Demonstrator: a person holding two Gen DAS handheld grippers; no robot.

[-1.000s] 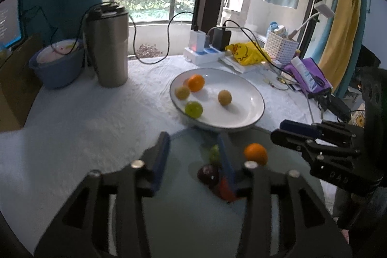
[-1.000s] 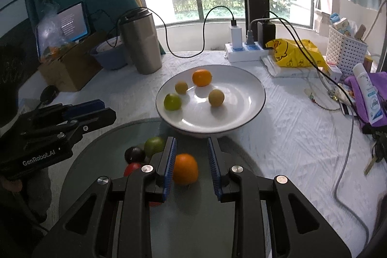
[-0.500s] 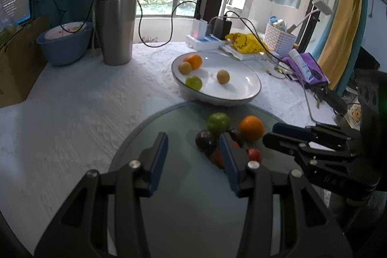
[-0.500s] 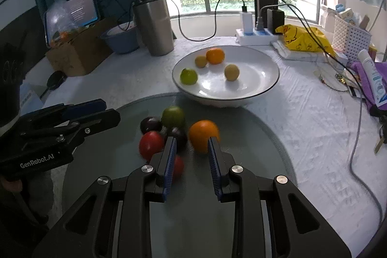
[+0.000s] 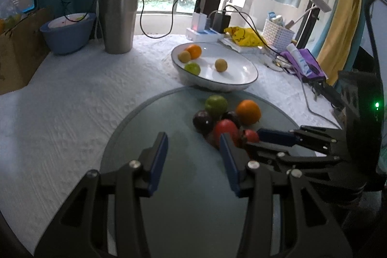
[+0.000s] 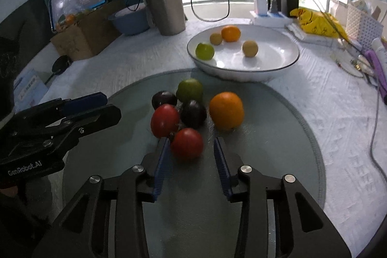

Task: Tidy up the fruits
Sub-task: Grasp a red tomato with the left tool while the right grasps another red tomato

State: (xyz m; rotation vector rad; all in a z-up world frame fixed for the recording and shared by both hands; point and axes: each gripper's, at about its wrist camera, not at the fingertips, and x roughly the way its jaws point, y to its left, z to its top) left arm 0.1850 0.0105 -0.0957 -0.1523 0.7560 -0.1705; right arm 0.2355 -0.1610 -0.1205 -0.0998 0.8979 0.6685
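A white bowl (image 6: 278, 64) holds an orange (image 6: 231, 33), a green lime (image 6: 204, 51) and two small yellow fruits. On the round glass mat (image 6: 278, 161) lie an orange (image 6: 226, 110), a green fruit (image 6: 189, 90), two dark plums (image 6: 193, 113) and two red tomatoes (image 6: 165, 121). My right gripper (image 6: 191, 150) is open, its jaws on either side of the nearer tomato (image 6: 186, 143), not touching it. My left gripper (image 5: 193, 150) is open and empty, left of the fruit pile (image 5: 225, 115). The bowl also shows in the left wrist view (image 5: 241, 81).
A steel tumbler (image 6: 165, 7), a blue bowl (image 6: 130, 21) and a cardboard box (image 6: 82, 38) stand at the back left. A power strip (image 6: 268, 16), yellow bag (image 6: 314, 21), white basket (image 6: 362, 25) and cables lie at the back right.
Both grippers have pulled back from the bowl. The right gripper has moved off the orange and opened wider around the near tomato. More of the fruit pile shows.
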